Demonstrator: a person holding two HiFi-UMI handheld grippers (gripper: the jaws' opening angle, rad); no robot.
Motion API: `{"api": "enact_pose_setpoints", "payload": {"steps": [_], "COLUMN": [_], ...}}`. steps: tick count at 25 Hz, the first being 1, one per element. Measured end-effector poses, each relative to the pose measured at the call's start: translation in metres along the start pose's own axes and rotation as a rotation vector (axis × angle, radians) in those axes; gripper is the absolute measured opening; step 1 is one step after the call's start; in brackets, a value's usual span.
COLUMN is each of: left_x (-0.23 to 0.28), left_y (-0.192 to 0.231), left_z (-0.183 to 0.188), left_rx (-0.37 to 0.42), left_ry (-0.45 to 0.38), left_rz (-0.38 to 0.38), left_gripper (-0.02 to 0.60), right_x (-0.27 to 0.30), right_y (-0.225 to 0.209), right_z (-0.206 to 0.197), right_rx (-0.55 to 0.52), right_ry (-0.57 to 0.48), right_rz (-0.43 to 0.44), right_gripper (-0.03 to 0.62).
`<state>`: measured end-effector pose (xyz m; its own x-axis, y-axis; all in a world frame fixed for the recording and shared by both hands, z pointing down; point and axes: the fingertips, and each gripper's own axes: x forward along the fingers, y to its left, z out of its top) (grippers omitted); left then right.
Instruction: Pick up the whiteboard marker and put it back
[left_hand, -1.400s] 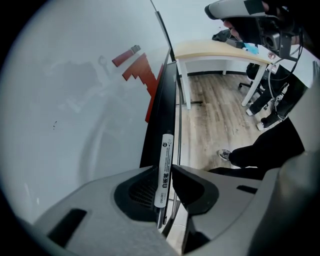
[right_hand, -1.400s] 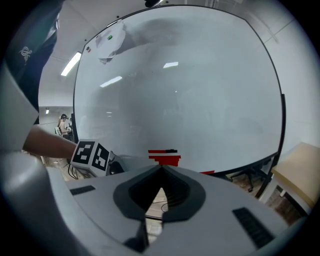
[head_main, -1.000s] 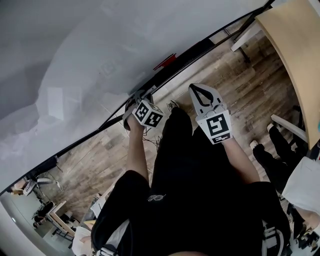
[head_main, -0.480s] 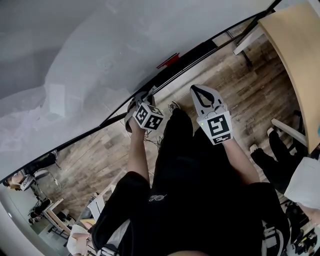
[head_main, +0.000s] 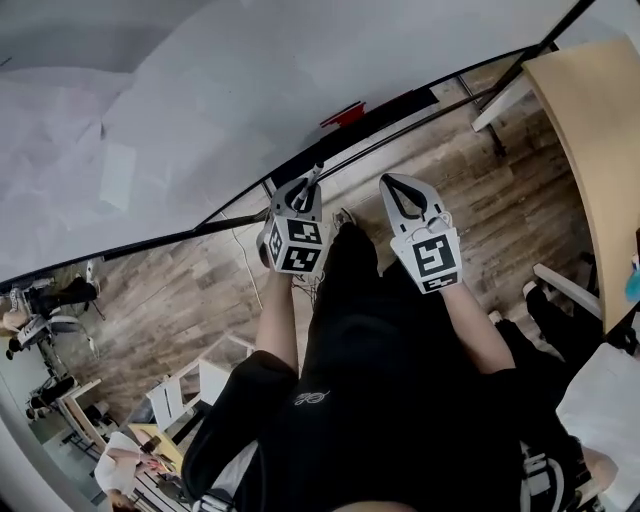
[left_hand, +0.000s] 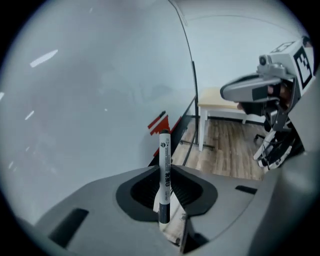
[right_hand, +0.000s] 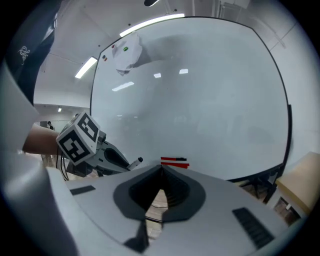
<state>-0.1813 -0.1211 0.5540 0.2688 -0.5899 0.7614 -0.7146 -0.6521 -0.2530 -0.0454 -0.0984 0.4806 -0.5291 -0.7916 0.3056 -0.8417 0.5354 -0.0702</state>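
Left gripper view: marker (left_hand: 164, 172) upright between jaws

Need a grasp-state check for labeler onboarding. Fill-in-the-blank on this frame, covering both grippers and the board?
1. The left gripper has its jaws shut on the ____.
2. The right gripper has its jaws shut on ____.
3. The red object sits at the bottom edge of the ____.

Missing words: whiteboard marker; nothing; whiteboard.

Note: the left jaws have just been closing, with the marker between them.
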Motion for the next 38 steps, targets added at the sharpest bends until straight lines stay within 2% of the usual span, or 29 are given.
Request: {"api": "enact_pose_setpoints", "payload": {"steps": [9, 12, 20, 26, 31, 36, 38], "left_x": [-0.078, -0.104, -0.165, -0.207, -0.227, -0.238, -0.24], "left_y": [-0.024, -0.033, -0.025, -0.004, 0.007, 0.009, 0.006], "left_z": [0.02, 0.025, 0.021, 0.007, 0.0, -0.003, -0.006], "left_rx": [-0.331, -0.399, -0.445, -0.462, -0.419, -0.415, -0.401], "left_ry": [-0.278, -0.373, -0.517, -0.619, -0.668, -0.733, -0.735], "left_rz": [0.153, 0.175, 0.282, 0.299, 0.212, 0.113, 0.074], "left_gripper": [0.067, 0.067, 0.067, 0.067, 0.067, 0.067, 0.067], "right_x": [-0.033, -0.044, -0.051, -0.049, -0.049, -0.06, -0.068], "right_y": [0.014, 0.022, 0.067, 0.103, 0.135, 0.155, 0.159], "right_z": [0.014, 0.02, 0.042, 0.061, 0.079, 0.08, 0.077], "right_rx": [-0.039, -0.036, -0.052, -0.08, -0.06, -0.064, -0.056], "right_ry": [-0.071, -0.098, -0.158, -0.199, -0.251, -0.248, -0.238], "right_rz": [0.079, 0.076, 0.094, 0.03, -0.062, -0.159, -0.198], "right_gripper": [0.002, 0.002, 0.002, 0.002, 0.002, 0.002, 0.002]}}
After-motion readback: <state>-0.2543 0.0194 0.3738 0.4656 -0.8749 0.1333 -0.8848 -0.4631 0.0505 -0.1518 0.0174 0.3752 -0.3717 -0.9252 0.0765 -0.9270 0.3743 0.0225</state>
